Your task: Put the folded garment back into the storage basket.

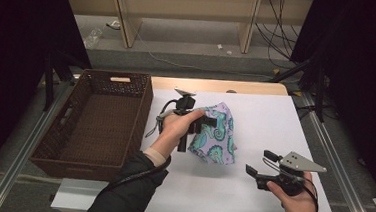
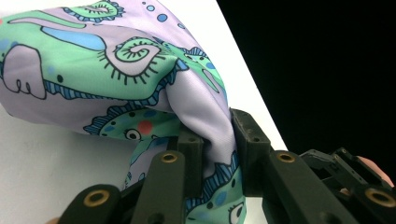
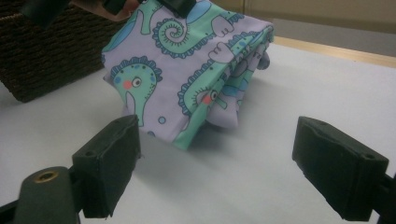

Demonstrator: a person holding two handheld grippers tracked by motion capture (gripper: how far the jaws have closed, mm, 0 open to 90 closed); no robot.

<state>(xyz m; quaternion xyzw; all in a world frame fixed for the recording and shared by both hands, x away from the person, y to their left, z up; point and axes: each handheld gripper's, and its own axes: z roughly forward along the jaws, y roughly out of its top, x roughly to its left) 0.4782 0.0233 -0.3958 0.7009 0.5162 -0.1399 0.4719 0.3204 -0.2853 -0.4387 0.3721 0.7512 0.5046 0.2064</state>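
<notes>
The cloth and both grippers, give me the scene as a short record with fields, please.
cloth: folded patterned cloth on the white table, one side lifted off the surface
left gripper: left gripper shut on a fold of the cloth
right gripper: right gripper open, holding nothing, pointed at the cloth from the near right
basket: brown woven basket at the left of the table, nothing visible inside
cloth versus basket: cloth is outside it, to its right

I count one folded patterned cloth [image 1: 217, 133] and one brown wicker basket [image 1: 94, 122] on my one white table [image 1: 274, 127]. I hold two tools, one in each hand: my left tool [image 1: 194, 129] and my right tool [image 1: 258, 166].
</notes>
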